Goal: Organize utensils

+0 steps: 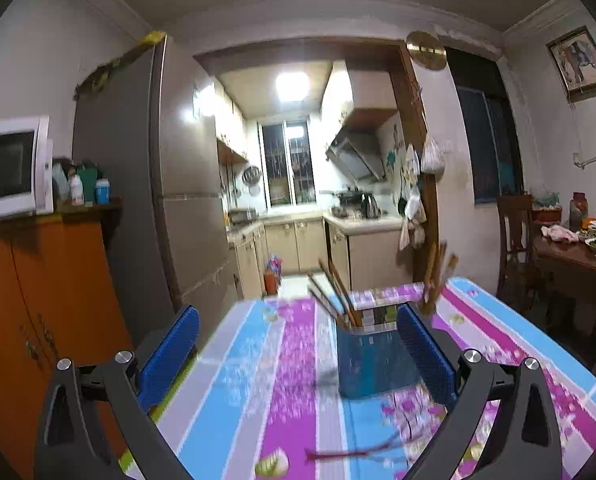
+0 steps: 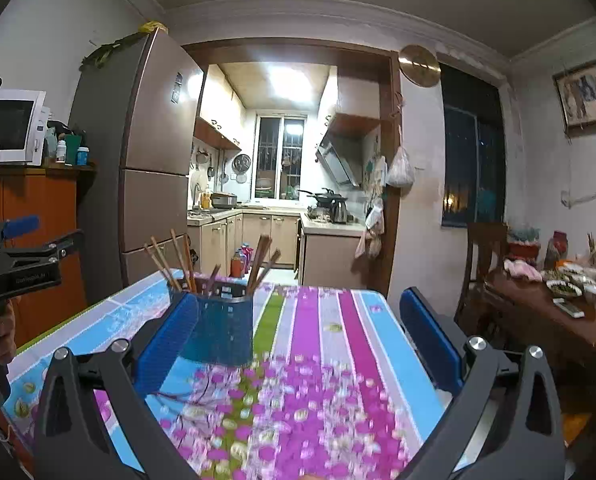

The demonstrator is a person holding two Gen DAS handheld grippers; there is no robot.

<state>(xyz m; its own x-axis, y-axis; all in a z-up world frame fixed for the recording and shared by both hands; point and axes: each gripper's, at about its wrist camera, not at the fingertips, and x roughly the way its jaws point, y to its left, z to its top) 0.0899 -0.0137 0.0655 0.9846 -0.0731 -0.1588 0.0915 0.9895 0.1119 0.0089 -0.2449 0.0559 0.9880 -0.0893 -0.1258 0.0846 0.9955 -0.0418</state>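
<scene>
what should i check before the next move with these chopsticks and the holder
1. Left gripper free to grasp: ok, jaws wide open, nothing between the pads.
2. Right gripper free to grasp: ok, jaws wide open, nothing held.
3. Blue holder upright on the striped tablecloth: ok, standing, set back from the table edges.
4. Chopsticks seated in the holder: ok, they lean in several compartments, tips up.
5. Loose utensils left on the cloth: cannot tell, a thin reddish streak lies near the left gripper but is too blurred to name.
6. Sharp view for aiming: not ok, the near cloth is motion-blurred in both views.
</scene>
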